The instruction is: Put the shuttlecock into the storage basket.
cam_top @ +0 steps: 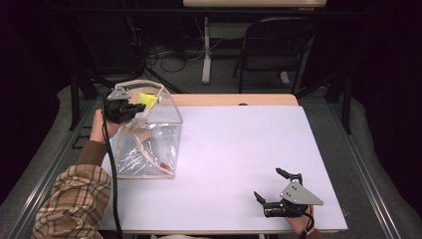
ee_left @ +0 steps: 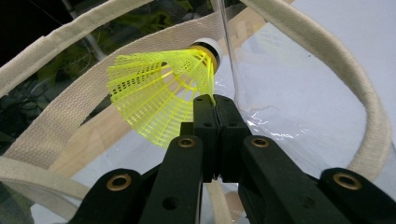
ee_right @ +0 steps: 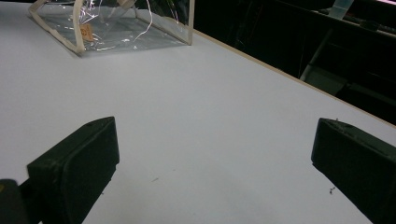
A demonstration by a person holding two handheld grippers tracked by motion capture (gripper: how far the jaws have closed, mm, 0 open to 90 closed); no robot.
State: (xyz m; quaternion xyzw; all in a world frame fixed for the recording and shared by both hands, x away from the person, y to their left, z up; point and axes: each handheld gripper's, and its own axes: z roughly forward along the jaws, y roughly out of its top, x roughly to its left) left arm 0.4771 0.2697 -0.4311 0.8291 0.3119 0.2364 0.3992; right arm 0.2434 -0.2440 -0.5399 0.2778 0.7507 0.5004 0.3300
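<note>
The left gripper (ee_left: 215, 105) has its jaws pressed together on the lower edge of the skirt of a yellow plastic shuttlecock (ee_left: 161, 95), pinching the mesh at their tips. The shuttlecock juts out beyond the jaw tips, its white cork base (ee_left: 209, 45) pointing away from the gripper and its open skirt fanning back toward the jaws and to their left. In the high view the left gripper (cam_top: 130, 107) hangs over the open mouth of a clear plastic bag (cam_top: 149, 139) edged with cream webbing, and the shuttlecock (cam_top: 146, 99) sits just ahead of the jaws, above the bag's rim; whether it touches the rim cannot be told. The bag's cream trim (ee_left: 56, 112) curves around and behind the shuttlecock in the left gripper view. The right gripper (cam_top: 270, 188) rests low near the white table (cam_top: 239, 149), well apart from the bag, with its jaws spread wide and nothing between them; from its own view the clear bag (ee_right: 112, 23) lies far ahead and to the left.
</note>
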